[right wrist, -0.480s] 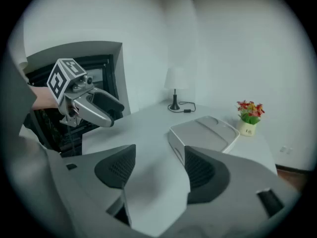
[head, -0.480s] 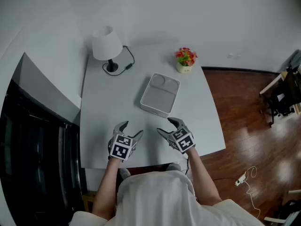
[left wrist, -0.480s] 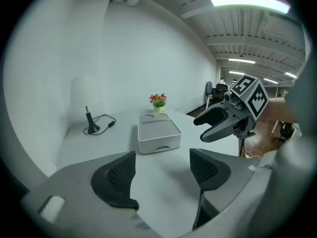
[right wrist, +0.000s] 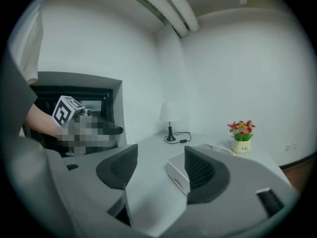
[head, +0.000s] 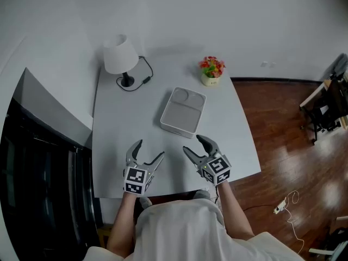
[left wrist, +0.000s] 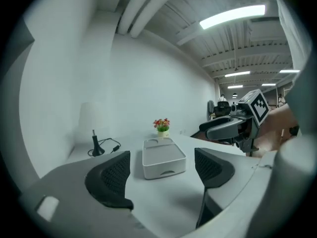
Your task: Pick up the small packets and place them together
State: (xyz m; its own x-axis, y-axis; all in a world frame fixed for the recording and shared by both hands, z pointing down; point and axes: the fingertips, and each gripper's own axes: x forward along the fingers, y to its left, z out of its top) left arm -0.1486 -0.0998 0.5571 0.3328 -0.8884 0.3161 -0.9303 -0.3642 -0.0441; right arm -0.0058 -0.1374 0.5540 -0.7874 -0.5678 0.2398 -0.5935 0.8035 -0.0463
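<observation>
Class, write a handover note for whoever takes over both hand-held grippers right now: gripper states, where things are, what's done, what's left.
Left hand-held gripper: open, empty, over the near edge of the table.
Right hand-held gripper: open, empty, beside it.
White tray sits mid-table, looks empty; lamp and flower pot at the far edge.
No small packets show in any view.
Done: nothing visible.
Left: find the packets, gather them together.

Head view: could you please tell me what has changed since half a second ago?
The left gripper and right gripper drew slightly back toward the person, jaws open and empty; nothing was grasped or released. The white compartment tray, white table lamp and pot of red flowers stayed put.
</observation>
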